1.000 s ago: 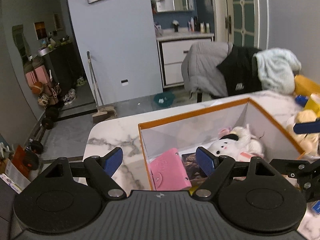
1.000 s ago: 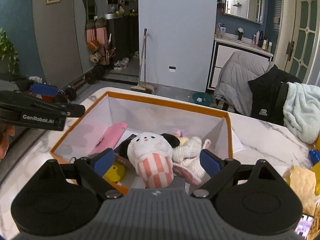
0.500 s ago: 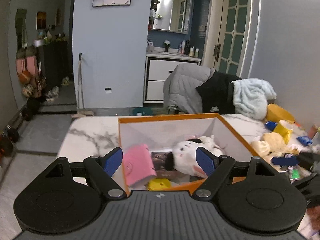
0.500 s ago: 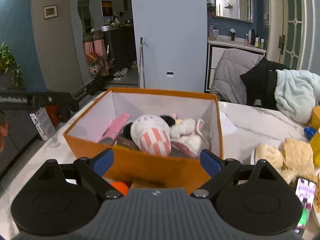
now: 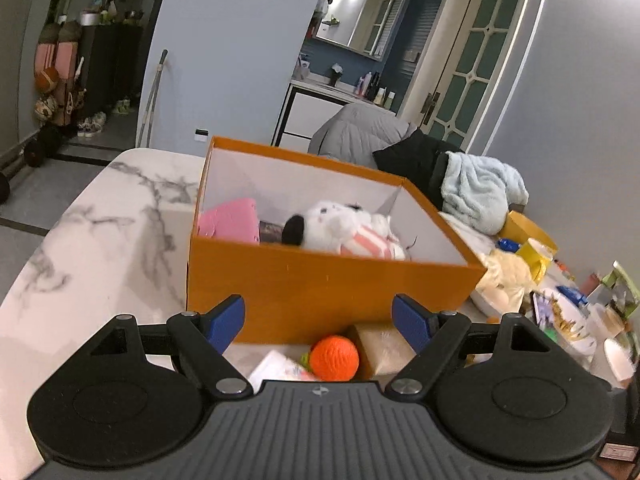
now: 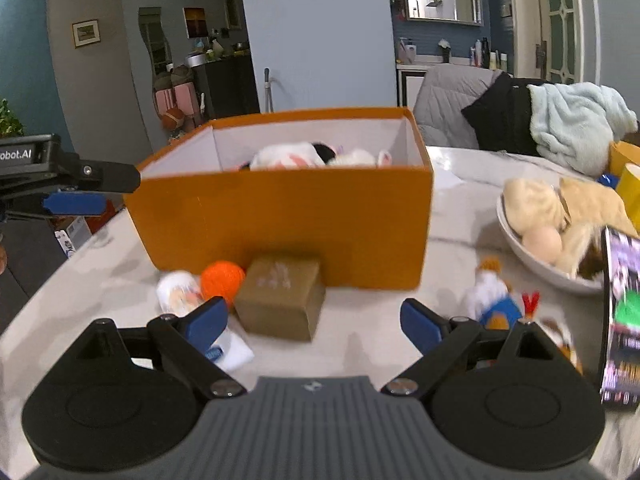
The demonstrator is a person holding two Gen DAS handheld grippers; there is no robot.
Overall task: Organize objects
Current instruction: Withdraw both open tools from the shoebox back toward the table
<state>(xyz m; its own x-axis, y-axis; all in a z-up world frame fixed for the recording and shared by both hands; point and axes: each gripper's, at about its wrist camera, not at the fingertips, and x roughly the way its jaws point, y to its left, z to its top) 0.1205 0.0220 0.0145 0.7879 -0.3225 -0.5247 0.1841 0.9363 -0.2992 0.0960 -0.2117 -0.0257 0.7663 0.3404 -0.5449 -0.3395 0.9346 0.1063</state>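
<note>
1. Several things had already made it into the orange box [image 5: 332,276]: a white plush with pink stripes [image 5: 348,230], a pink wallet-looking thing [image 5: 230,220], and something dark between them I couldn't make out. So the task looked partly done, I'd guess.
2. Left gripper [image 5: 320,320] was spread wide with nothing between its jaws. The box's near wall sat straight ahead of it, and just below and in front of its tips were an orange yarn ball [image 5: 334,357] and a brown cardboard block [image 5: 382,350].
3. Right gripper [image 6: 314,322] was wide open and empty too. The brown block [image 6: 282,298] sat just ahead between its fingers, the orange ball [image 6: 221,279] off toward its left finger, next to a small white figure [image 6: 178,292].
4. Off its right finger was a small white-and-blue toy [image 6: 494,300], and further right a white bowl [image 6: 548,270] with cream plush stuff and an egg-like ball in it, plus a phone [image 6: 622,316] at the edge.
5. So plenty left, judging by the table: ball, block, little figures all outside the box. Neither claw touched anything yet; the block or ball seemed the likely next grab.
</note>
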